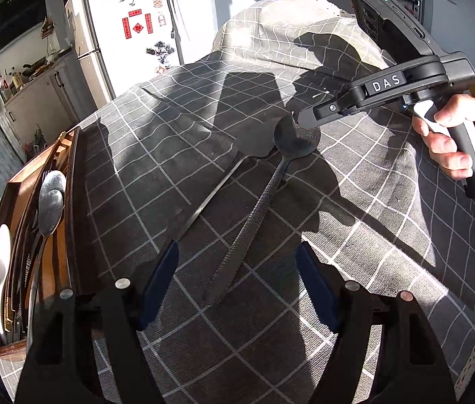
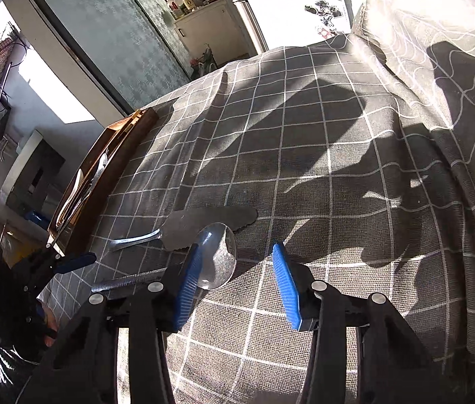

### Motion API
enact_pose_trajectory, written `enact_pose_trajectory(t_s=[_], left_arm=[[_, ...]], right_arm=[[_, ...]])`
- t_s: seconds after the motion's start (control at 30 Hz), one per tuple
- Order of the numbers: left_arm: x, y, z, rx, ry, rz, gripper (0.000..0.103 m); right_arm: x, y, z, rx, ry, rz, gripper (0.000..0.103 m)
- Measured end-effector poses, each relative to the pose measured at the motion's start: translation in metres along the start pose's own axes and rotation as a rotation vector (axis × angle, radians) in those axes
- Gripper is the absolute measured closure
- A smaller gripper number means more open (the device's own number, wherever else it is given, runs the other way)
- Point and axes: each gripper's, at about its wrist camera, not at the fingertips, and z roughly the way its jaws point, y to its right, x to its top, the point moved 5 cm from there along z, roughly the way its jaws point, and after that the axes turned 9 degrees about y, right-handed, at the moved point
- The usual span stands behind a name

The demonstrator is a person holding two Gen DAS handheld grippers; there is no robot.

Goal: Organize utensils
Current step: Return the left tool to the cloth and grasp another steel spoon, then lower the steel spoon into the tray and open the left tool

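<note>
A table draped in a dark grey checked cloth (image 1: 355,235) fills both views, with sunlit patches and long shadows across it. It serves as the landmark here. Beyond the table's far-left corner stands a white fridge (image 1: 129,30) with red stickers on its door.

At the table's left edge sits a wooden cutlery tray (image 1: 15,198), its long side running along the cloth's border. Inside it lie several utensils packed lengthwise, among them a metal spoon (image 1: 50,202) with its bowl toward the far end and a white spoon (image 1: 3,262) near the close end.

Near the middle of the table, well apart from the tray, two loose pieces lie side by side on the cloth: a flat cake server (image 1: 237,155), its serrated blade pointing away from the left wrist camera, and a large spoon (image 1: 264,195) with a textured handle just to its right, the two bowl ends nearly touching.

The left gripper (image 1: 237,282) hovers over the near end of the spoon's handle, fingers spread wide, nothing pressed between them. The right gripper (image 2: 237,282), held by a hand (image 1: 452,141), sits at the spoon's bowl with its blue pads (image 2: 286,289) apart; the bowl lies against the inner side of one pad, not clamped.
</note>
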Motion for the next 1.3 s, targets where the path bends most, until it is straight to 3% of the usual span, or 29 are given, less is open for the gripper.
enact_pose_trajectory(t_s=[0.1,0.13,0.17,0.4,0.47,0.53,0.63,0.93,1.3], left_arm=[[0.0,0.001,0.004,-0.019,-0.008,-0.012,0.028],[0.001,0.001,0.004,-0.022,-0.006,-0.017,0.028],[0.002,0.001,0.003,-0.025,-0.004,-0.023,0.028],[0.003,0.001,0.007,-0.009,-0.009,-0.016,0.028],[0.004,0.001,0.008,-0.008,-0.011,-0.011,0.032],[0.007,0.0,0.007,-0.011,-0.01,-0.021,0.059],[0.01,-0.007,0.006,-0.003,-0.004,-0.052,0.082],[0.021,-0.036,-0.036,0.092,0.081,-0.075,0.082],[-0.007,-0.11,-0.064,0.24,0.066,-0.24,0.085]], right_arm=[[-0.001,-0.001,0.006,0.058,0.0,0.021,0.075],[-0.003,-0.003,0.007,0.061,-0.004,0.013,0.09],[-0.003,-0.004,0.007,0.065,0.001,0.011,0.097],[0.015,-0.024,-0.029,0.126,0.081,-0.028,0.101],[0.02,-0.031,-0.038,0.128,0.098,-0.049,0.101],[0.025,-0.036,-0.045,0.14,0.11,-0.055,0.101],[0.031,-0.042,-0.055,0.167,0.128,-0.052,0.101],[0.057,-0.081,-0.043,0.193,0.139,-0.099,0.101],[0.093,-0.162,0.047,0.252,0.069,-0.17,0.101]])
